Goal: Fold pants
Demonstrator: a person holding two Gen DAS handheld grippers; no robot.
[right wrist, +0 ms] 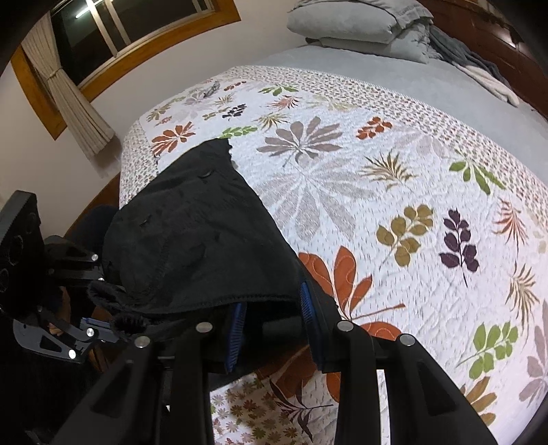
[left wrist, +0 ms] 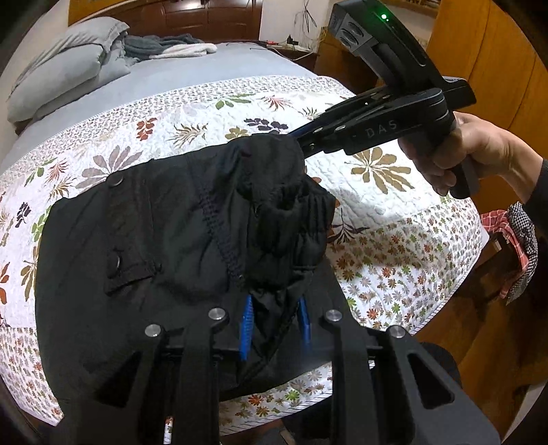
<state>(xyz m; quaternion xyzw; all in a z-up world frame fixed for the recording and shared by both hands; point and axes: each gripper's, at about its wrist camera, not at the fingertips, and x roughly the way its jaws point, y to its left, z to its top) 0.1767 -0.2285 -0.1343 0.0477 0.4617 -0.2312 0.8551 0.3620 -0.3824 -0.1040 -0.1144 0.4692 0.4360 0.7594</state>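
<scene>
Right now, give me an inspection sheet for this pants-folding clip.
Surface: bed with floral quilt.
Job's things: black pants, one end lifted, the rest draped on the quilt.
Clutter: grey pillows and bunched bedding at the head.
Grippers: left tool and right tool each clamp pants fabric.
Cables: wires near the wall behind the bed.
Surroundings: curtained window, wooden furniture.

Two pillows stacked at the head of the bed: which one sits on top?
The grey pillow with the puffier, rounded shape sits on top; the flatter grey pillow lies under it, pressed against the pale blue sheet, its edge sticking out below.
</scene>
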